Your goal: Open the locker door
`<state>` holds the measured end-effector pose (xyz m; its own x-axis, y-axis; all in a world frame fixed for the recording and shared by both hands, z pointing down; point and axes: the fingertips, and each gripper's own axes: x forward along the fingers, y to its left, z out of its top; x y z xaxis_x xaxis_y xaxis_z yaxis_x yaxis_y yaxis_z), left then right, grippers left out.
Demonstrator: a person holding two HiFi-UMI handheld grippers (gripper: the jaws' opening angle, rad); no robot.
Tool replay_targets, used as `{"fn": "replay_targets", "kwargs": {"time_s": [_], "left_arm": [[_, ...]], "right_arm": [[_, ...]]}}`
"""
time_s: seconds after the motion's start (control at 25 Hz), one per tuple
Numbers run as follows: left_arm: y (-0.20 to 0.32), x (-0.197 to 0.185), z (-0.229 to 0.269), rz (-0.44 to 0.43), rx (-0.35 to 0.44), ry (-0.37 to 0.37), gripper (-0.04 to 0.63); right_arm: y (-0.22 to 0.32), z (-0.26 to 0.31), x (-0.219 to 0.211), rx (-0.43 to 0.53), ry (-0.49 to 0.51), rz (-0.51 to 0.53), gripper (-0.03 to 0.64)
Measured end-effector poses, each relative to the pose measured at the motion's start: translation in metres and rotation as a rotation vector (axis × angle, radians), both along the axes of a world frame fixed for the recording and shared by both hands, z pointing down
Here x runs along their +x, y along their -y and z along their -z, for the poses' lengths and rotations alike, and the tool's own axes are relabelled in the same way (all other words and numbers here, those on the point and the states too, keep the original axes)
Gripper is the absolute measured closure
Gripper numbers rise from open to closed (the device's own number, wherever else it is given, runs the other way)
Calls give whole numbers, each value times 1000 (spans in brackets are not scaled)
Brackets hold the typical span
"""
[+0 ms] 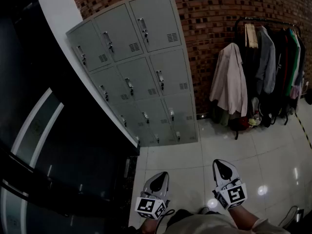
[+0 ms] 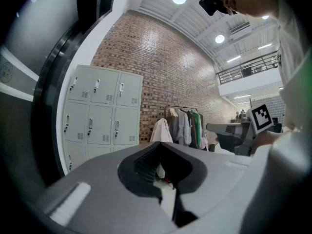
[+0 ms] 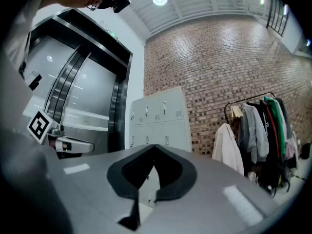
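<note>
While both grippers are carried closed and empty, the locker bank stands well ahead with every door shut.

Head view: the locker bank [image 1: 141, 67] stands against the brick wall [image 1: 209, 13]. The left gripper [image 1: 163, 175] and right gripper [image 1: 219, 164] hang low over the tiled floor [image 1: 195, 150], well short of the locker bank and pointed toward it. A coat rack [image 1: 273, 52] stands to its right. No handle is within reach, so this reads as the approach. Left gripper view: the fingers [image 2: 92, 179] meet at the tips with nothing between them, and the locker bank shows beyond, off to their left. Right gripper view: the fingers [image 3: 224, 179] are closed tip to tip and empty. The locker bank lies straight beyond them, which suggests this gripper is lined up for a handle. The fingers must part before gripping.
</note>
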<state>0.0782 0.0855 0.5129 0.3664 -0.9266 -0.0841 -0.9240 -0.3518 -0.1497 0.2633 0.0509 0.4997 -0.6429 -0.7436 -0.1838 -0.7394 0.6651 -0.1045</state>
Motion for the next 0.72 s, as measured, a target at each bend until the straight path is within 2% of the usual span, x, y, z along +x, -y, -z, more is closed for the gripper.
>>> {"fn": "replay_targets", "kwargs": {"time_s": [0.08,0.12,0.44,0.52,0.6,0.64,0.72], "left_arm": [[19,-2,-7,7,-3,-9,568],[26,-4,-12,12,-6,-14,569],[54,-34,-20,60,-27,-41,568],[69,-40,-25,48,-30,-42,568],[85,-48,-31,33,-35,-42,569],[93,-52,-33,27,-37,-47,568],[112,-61,-33,12,-39,-58,569]], "right_arm": [[26,-1,1,82,32,-3,615],[35,-5,-2,89,36,2,617],[61,-19,-26,-46,-23,55,616],[77,-22,-33,-24,-20,46,615],[94,-24,-41,47,0,30,615],[100,-26,-45,40,-4,26,616],[109,-31,-57,-46,-41,27,615]]}}
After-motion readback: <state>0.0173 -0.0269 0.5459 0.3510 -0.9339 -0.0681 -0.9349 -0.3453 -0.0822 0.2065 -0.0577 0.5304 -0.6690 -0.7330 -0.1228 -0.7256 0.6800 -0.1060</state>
